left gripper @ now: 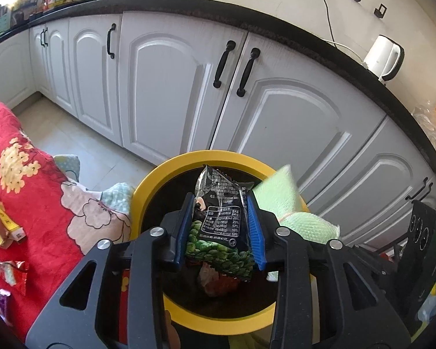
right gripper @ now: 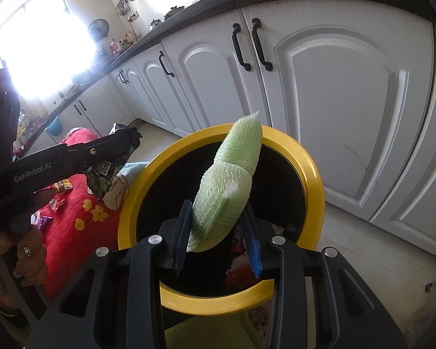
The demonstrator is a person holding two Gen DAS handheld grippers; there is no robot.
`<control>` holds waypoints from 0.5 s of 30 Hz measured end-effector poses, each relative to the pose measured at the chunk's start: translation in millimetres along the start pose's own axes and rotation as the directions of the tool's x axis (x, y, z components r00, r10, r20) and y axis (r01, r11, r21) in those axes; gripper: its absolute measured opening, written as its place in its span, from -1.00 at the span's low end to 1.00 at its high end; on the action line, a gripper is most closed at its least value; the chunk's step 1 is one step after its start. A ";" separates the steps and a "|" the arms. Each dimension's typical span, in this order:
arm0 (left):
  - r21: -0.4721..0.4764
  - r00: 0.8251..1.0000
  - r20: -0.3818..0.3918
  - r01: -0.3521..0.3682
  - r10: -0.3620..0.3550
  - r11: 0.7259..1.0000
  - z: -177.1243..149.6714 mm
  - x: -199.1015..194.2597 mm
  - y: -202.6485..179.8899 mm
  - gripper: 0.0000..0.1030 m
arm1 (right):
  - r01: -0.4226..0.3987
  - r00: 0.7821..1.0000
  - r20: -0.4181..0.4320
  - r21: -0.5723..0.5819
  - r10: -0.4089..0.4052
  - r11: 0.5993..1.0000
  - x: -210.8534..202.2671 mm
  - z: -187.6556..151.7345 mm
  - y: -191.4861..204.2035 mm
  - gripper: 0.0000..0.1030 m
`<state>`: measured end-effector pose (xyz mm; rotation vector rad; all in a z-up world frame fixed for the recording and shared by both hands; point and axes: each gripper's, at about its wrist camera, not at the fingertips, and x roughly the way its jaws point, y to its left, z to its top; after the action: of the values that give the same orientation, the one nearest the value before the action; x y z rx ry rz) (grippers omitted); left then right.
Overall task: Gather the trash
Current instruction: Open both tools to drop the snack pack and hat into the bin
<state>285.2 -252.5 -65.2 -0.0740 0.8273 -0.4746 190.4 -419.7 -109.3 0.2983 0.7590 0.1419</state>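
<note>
Both my grippers hang over the yellow-rimmed round bin point(left gripper: 148, 186): left gripper point(left gripper: 220, 226) clamps a crinkled black-and-green snack packet point(left gripper: 221, 221), right gripper point(right gripper: 218, 232) pinches green foam netting point(right gripper: 229, 183).

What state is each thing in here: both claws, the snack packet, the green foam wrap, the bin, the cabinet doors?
Left claw: shut on snack packet.
Snack packet: crumpled, held above bin.
Right claw: shut on foam wrap.
Foam wrap: folded, held above bin.
Bin: lidless, trash inside.
Cabinet doors: closed.
</note>
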 end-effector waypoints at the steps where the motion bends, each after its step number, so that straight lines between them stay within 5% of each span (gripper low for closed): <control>1: -0.004 1.000 -0.002 -0.005 0.005 1.000 0.1 1.1 0.8 -0.37 | 0.007 1.000 -0.001 0.004 -0.007 1.000 0.3 -0.6 -1.2 -0.29; 15: -0.060 0.999 0.018 -0.051 0.052 0.997 -4.0 -19.5 16.5 0.72 | 0.050 0.998 0.029 0.026 -0.051 0.998 -6.3 3.0 -7.3 0.22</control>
<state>277.3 -228.8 -58.5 -0.1120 0.8227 -0.4005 188.1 -428.8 -105.5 0.3042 0.7384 0.0797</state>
